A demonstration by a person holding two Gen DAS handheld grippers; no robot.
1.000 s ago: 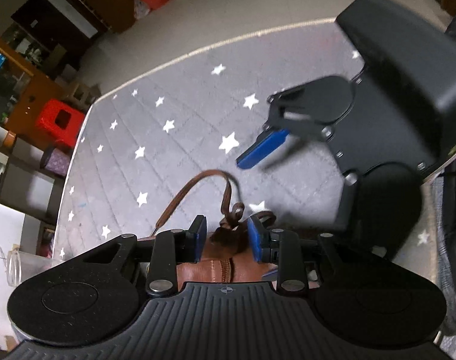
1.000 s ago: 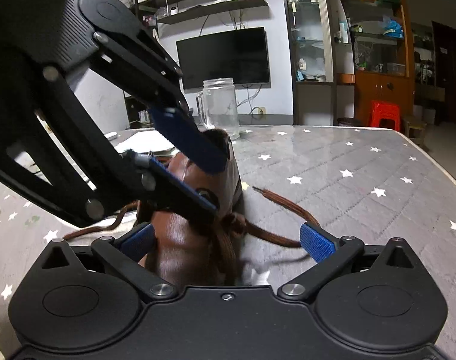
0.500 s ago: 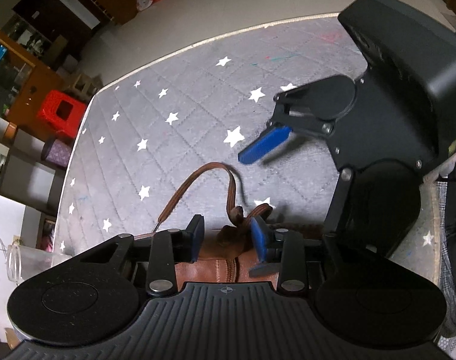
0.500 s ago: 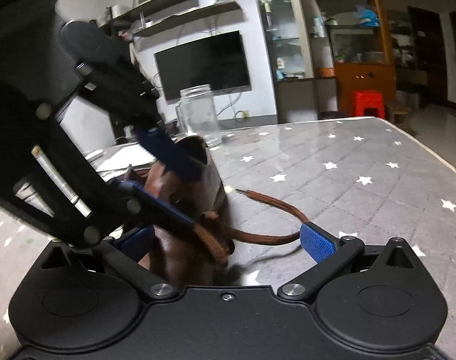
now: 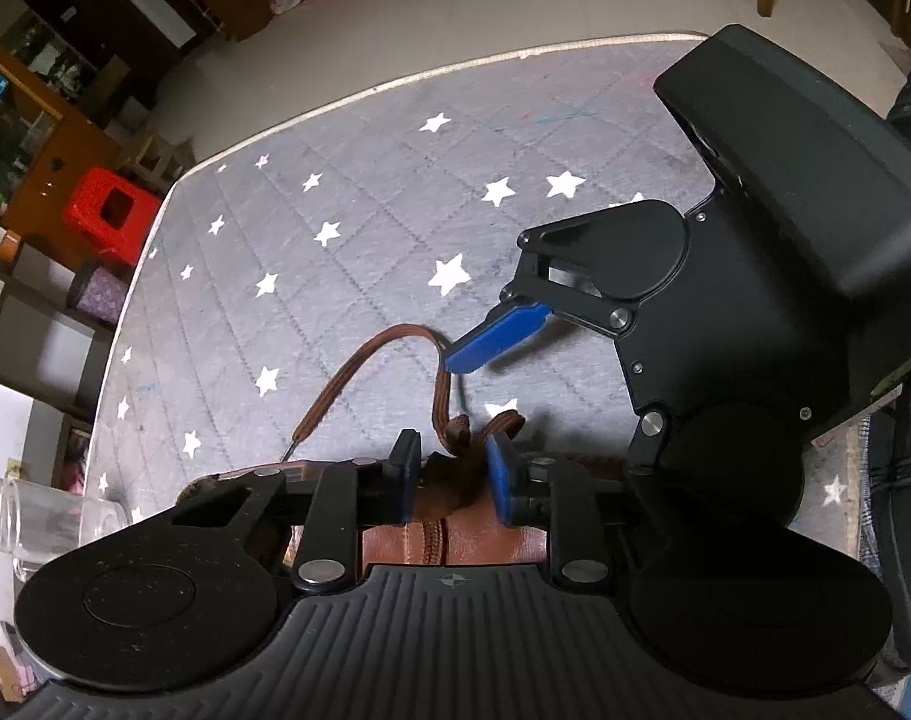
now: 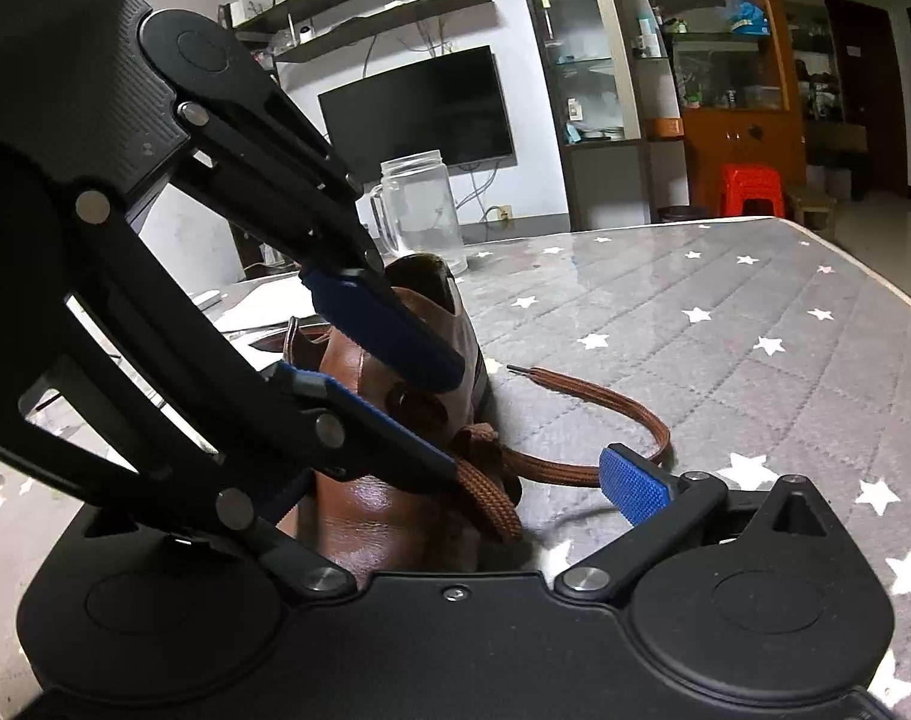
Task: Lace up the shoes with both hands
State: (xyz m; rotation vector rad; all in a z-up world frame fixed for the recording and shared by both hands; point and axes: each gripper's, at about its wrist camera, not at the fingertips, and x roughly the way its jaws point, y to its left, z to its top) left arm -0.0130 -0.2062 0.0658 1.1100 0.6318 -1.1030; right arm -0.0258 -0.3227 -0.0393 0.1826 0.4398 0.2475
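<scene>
Jaws: left gripper (image 5: 452,471) stands narrow and closing, the knotted bunch of brown lace (image 5: 455,441) between its blue pads at the shoe's throat; pad contact not certain. Right gripper (image 6: 455,486) stands wide open, holding nothing; one pad sits just beside the lace run, the other is hidden behind the left gripper's linkage.

Nearest: brown leather shoe (image 6: 389,504) directly under both grippers, on the grey star-print table cover (image 5: 347,276). Lace loops out from the eyelets in an arc across the cover, its tipped free end (image 6: 518,368) lying loose beside the shoe. Farther back: glass jar (image 6: 419,210), then the television (image 6: 416,105) and the shelving.

Step, as judged: pinching the lace at the crossing before tightening. Next calls for the right gripper to close on the free run and draw it taut while the left anchors.
</scene>
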